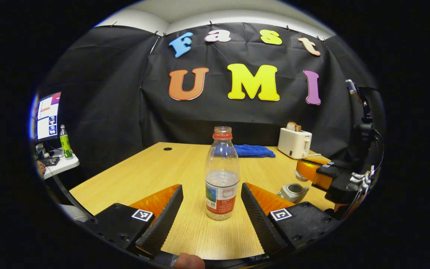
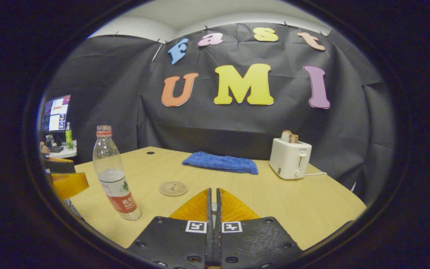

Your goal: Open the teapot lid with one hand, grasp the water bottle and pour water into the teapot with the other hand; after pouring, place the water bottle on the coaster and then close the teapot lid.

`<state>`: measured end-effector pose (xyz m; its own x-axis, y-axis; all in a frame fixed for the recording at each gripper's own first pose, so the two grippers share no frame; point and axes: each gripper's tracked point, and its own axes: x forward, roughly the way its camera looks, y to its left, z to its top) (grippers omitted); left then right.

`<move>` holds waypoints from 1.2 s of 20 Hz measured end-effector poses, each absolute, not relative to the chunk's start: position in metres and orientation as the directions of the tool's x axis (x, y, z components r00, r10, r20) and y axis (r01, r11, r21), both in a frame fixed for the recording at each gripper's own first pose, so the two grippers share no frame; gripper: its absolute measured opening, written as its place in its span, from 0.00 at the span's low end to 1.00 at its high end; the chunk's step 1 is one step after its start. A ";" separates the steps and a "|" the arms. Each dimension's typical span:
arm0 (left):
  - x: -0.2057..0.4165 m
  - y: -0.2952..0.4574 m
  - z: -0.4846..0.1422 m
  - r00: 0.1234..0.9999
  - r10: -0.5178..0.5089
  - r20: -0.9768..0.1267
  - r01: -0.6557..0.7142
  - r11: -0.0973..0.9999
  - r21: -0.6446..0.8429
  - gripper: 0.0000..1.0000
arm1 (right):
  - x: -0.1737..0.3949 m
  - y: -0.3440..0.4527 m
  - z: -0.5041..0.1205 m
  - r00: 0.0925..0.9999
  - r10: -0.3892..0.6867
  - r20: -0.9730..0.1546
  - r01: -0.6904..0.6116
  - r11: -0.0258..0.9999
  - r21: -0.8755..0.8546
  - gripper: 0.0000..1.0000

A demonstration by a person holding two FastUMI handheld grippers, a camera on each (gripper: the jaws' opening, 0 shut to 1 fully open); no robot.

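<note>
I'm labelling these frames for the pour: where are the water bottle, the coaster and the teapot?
water bottle (image 1: 221,175): left gripper view, mid body at the waterline.
coaster (image 2: 173,188): right gripper view, centre of its top face.
teapot (image 1: 293,191): left gripper view, open rim.

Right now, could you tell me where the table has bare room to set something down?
Bare wood lies between the coaster and the toaster, in front of the blue cloth. It is crowded around the water bottle, flanked by the open left claw, with the teapot nearby.
</note>
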<state>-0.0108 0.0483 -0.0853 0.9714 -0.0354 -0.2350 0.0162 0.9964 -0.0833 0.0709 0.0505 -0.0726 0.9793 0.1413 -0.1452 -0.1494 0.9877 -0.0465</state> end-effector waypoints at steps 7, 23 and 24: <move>0.014 0.037 -0.122 0.948 -0.080 -0.309 0.040 0.990 -0.133 0.99 | 0.060 0.022 -0.068 0.985 0.099 -0.141 -0.108 0.993 -0.057 0.00; 0.047 0.036 -0.138 0.936 -0.066 -0.345 0.044 0.997 -0.069 0.81 | 0.052 -0.012 -0.070 0.988 0.064 -0.142 -0.073 0.996 -0.059 0.00; 0.047 0.036 -0.137 0.935 -0.059 -0.350 0.043 0.998 -0.052 0.80 | 0.052 -0.016 -0.071 0.988 0.064 -0.142 -0.072 0.996 -0.054 0.00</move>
<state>0.0467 0.0360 -0.1368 0.9347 -0.0589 -0.3504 0.0434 0.9977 -0.0520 0.0518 -0.0157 -0.0709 0.9878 0.0638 -0.1422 -0.0721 0.9959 -0.0544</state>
